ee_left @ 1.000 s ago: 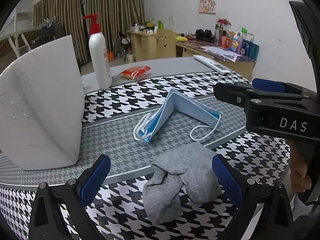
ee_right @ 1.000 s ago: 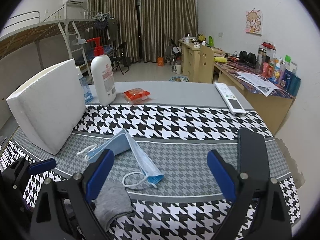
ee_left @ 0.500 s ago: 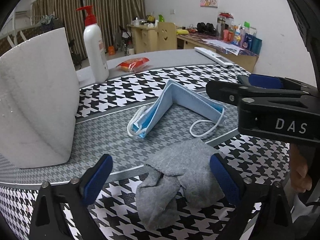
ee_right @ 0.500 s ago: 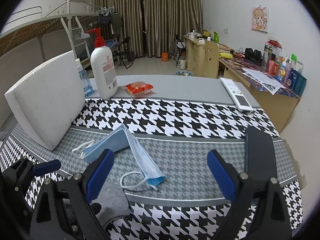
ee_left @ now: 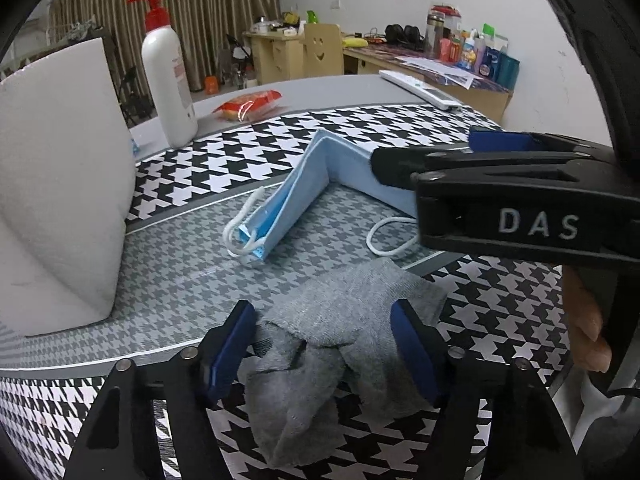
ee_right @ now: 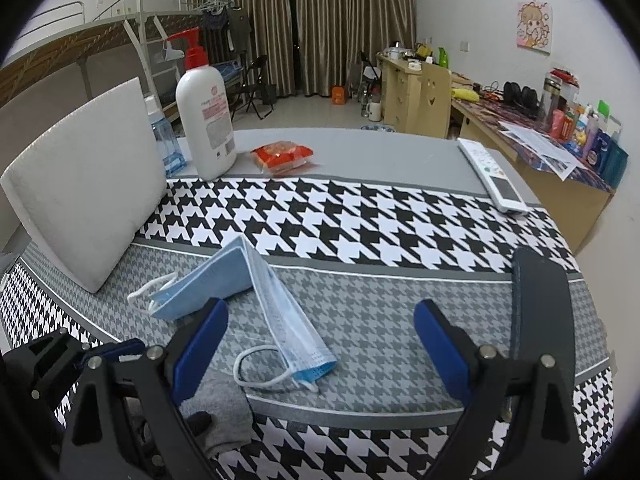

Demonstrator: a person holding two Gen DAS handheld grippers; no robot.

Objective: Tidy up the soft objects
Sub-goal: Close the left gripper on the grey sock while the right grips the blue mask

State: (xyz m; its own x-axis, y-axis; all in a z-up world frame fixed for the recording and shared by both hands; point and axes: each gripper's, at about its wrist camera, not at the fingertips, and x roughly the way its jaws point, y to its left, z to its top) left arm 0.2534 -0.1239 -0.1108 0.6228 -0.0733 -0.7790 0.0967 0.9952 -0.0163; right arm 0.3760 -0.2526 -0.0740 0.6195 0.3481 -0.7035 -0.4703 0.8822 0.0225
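A crumpled grey sock lies on the houndstooth cloth near the table's front edge. My left gripper is low over it, and its jaws are closing with the sock between the blue pads; the pads are not squeezing it. Just behind it a folded light-blue face mask stands like a tent, with white ear loops. My right gripper hovers open over the mask's near end, touching nothing. In the left wrist view the right gripper reaches in from the right. The sock shows at lower left.
A white foam block leans at the left. Behind the cloth stand a white pump bottle, a small blue bottle, a red snack packet and a remote control. A cluttered desk is beyond the table's right edge.
The left jaws have narrowed around the sock. Both grippers have sunk closer to the table, and the right one has come nearer to the mask.
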